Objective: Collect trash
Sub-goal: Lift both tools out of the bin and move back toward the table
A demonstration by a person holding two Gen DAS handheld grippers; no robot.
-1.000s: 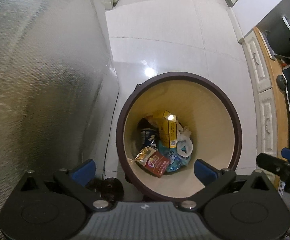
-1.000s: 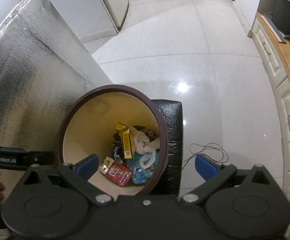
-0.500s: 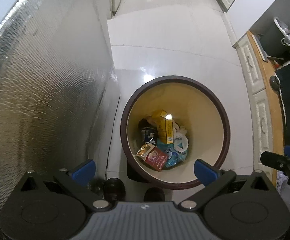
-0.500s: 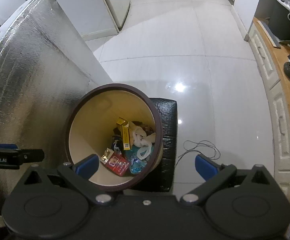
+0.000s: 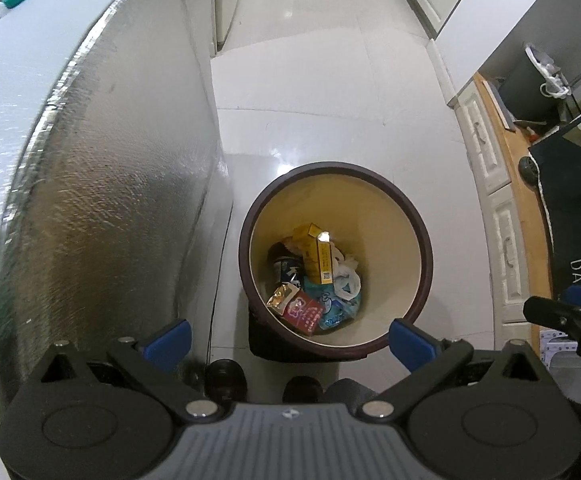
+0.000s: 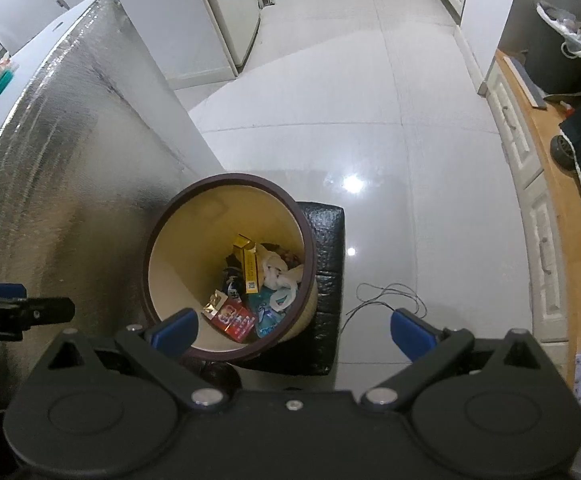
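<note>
Trash (image 5: pixel 316 276) heaped at the bottom of a round bin (image 5: pixel 426 264), centre frame, likely so as to gather loose pieces. Left claw (image 5: pixel 286 334) and right claw (image 6: pixel 294 326) both spread wide, empty, poised above. Foil-clad worktop (image 5: pixel 102 184) crowding left; cable (image 6: pixel 386 298) on floor at right.

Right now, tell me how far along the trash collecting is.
Done: the bin already holds trash, including a yellow box, a red packet, a blue wrapper and a white plastic bag. In hand: nothing; the left gripper and right gripper are both open and empty above the bin. Left: no loose trash shows on the floor in these views, so I cannot tell what remains.
</note>
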